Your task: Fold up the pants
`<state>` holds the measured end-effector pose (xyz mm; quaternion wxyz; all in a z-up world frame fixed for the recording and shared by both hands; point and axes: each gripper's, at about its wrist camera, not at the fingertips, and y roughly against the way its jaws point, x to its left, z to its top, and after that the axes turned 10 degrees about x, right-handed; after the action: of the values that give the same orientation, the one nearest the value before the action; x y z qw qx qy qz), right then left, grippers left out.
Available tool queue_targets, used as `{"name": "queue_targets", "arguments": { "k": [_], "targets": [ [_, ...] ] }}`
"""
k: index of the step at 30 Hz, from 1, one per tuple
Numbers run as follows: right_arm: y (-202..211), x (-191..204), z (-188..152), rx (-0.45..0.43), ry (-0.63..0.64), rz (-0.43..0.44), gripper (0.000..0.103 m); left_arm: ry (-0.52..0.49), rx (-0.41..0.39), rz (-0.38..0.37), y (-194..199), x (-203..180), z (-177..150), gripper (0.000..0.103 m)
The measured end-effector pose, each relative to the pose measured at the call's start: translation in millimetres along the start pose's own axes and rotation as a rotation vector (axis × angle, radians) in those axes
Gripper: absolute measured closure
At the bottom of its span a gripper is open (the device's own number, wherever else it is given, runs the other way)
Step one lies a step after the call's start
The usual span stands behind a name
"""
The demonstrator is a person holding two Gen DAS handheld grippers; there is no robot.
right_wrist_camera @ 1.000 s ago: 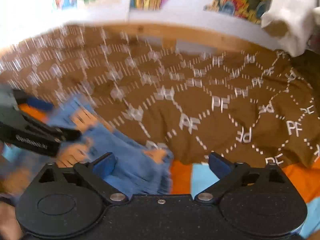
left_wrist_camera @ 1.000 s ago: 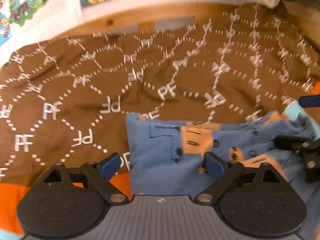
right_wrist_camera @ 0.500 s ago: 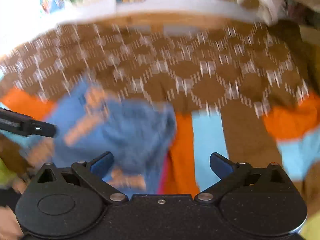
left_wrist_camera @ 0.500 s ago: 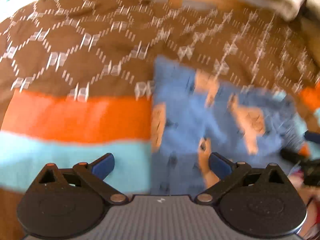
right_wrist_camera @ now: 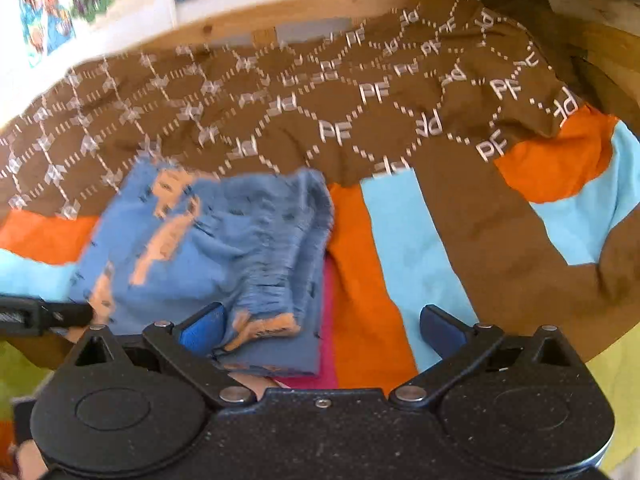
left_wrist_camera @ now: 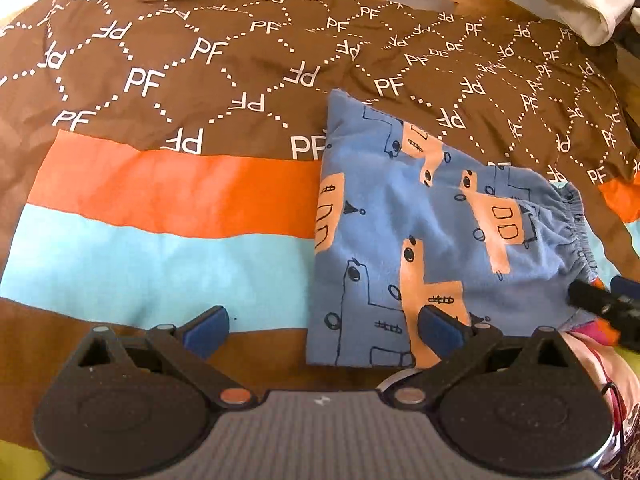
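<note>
Lying folded on the bedspread [left_wrist_camera: 160,196], the pants [left_wrist_camera: 420,232] look finished; left gripper [left_wrist_camera: 324,326] and right gripper [right_wrist_camera: 322,326] hover spread wide, empty.

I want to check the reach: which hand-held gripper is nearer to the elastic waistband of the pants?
Right. The right hand-held gripper has the waistband just ahead of its left finger. The left hand-held gripper is at the pants' opposite, folded side.

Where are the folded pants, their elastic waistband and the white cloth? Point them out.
folded pants [left_wrist_camera: 400,240], left wrist view, middle of the blue top layer.
elastic waistband [left_wrist_camera: 576,232], left wrist view, gathered right edge.
white cloth [left_wrist_camera: 592,4], left wrist view, its middle.
</note>
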<state>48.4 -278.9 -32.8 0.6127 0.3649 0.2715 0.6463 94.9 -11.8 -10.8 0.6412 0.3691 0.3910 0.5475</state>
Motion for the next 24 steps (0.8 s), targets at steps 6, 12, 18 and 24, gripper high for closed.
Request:
{"name": "queue_targets", "arguments": {
  "k": [6,12,18,24],
  "targets": [
    [8,4,24,-0.091,0.066,-0.011,0.001,-0.008,-0.008,-0.001,-4,-1,-2,0.000],
    [-19,-3,60,-0.114,0.077,0.006,0.001,-0.025,-0.025,0.000,-4,-1,-3,0.000],
    [-66,-27,66,-0.026,-0.019,0.030,0.001,-0.050,-0.105,0.009,-3,0,-14,0.000],
    [-19,-30,33,-0.136,-0.239,0.086,0.001,-0.060,-0.171,0.011,2,2,-27,0.000]
  ]
}}
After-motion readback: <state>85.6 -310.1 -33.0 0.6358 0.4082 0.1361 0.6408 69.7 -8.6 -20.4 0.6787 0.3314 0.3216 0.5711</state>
